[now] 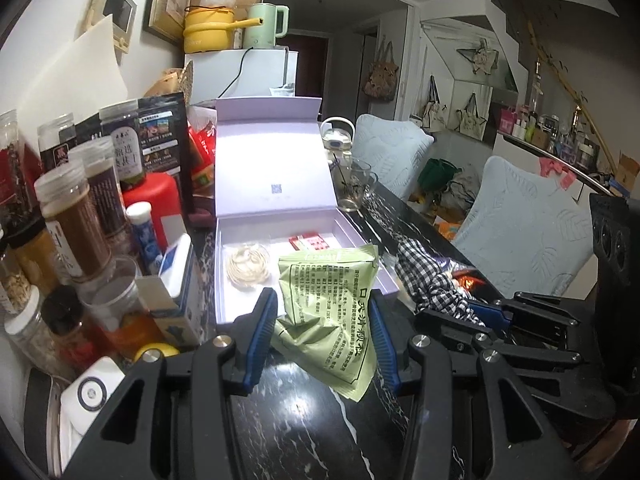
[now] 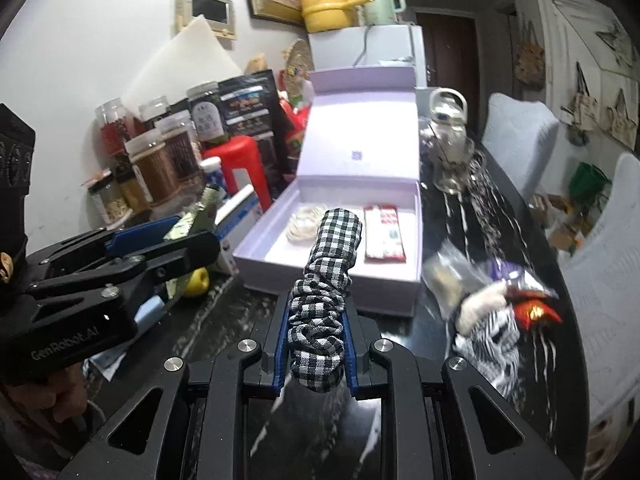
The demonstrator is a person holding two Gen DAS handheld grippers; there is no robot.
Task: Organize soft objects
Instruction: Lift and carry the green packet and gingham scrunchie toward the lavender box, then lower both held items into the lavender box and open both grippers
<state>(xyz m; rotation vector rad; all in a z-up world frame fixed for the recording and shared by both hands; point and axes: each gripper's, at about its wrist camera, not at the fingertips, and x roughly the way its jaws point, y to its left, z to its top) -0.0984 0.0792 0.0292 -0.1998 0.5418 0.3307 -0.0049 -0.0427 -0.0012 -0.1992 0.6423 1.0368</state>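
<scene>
My left gripper (image 1: 324, 316) is shut on a green printed sachet (image 1: 328, 292) and holds it just in front of the open lavender box (image 1: 236, 300); it also shows in the right wrist view (image 2: 160, 240). My right gripper (image 2: 316, 320) is shut on a black-and-white checkered scrunchie (image 2: 324, 292), which stands up in front of the box (image 2: 332, 276). The box holds a coil of cream bands (image 1: 248, 266) and a red-and-white packet (image 1: 310, 243).
Jars and bottles (image 1: 76, 220) crowd the left side of the black marble counter (image 1: 312, 432). A striped cloth, a fluffy item and snack packets (image 2: 492, 312) lie right of the box. A glass cup (image 1: 354, 188) stands behind it. Chairs (image 1: 528, 224) stand at right.
</scene>
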